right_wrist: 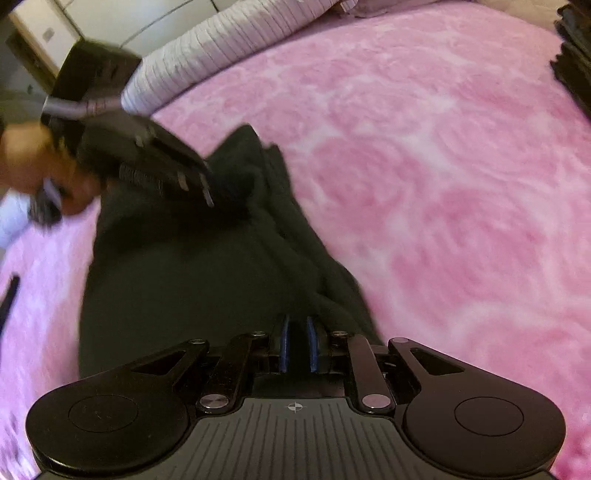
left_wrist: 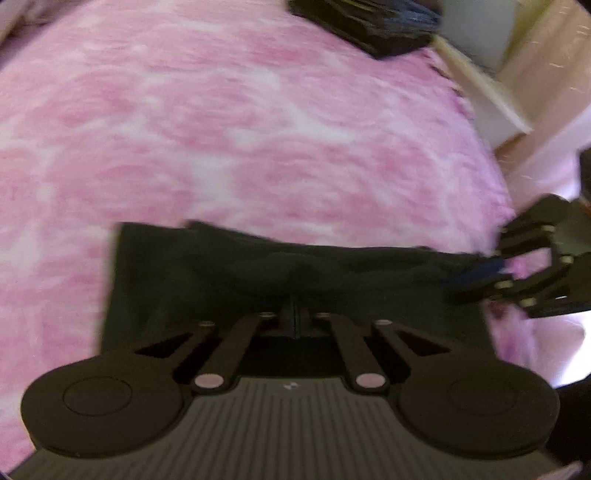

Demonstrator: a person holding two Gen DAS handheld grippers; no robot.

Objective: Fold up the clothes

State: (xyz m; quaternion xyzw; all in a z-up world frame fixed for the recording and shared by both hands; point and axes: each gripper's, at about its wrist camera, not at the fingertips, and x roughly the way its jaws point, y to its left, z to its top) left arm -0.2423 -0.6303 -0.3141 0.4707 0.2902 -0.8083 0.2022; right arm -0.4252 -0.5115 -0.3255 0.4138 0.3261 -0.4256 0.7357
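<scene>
A black garment (left_wrist: 221, 273) lies folded into a flat rectangle on a fluffy pink blanket (left_wrist: 221, 129). My left gripper (left_wrist: 295, 321) points down onto its middle, jaws together, and a small ridge of cloth bunches at the tips. The right wrist view shows the left gripper (right_wrist: 208, 195) pressing into the garment (right_wrist: 184, 277), held by a hand (right_wrist: 22, 162). My right gripper (right_wrist: 297, 343) has its blue pads a narrow gap apart with dark cloth between them. In the left wrist view the right gripper (left_wrist: 476, 278) sits at the garment's right edge.
A stack of dark folded clothes (left_wrist: 369, 22) sits at the far edge of the blanket (right_wrist: 443, 184), also seen as a dark stack (right_wrist: 576, 55). White ribbed bedding (right_wrist: 221, 48) borders one side. Light wooden furniture (left_wrist: 491, 99) stands beyond the blanket. A thin black object (right_wrist: 9, 295) lies at the left.
</scene>
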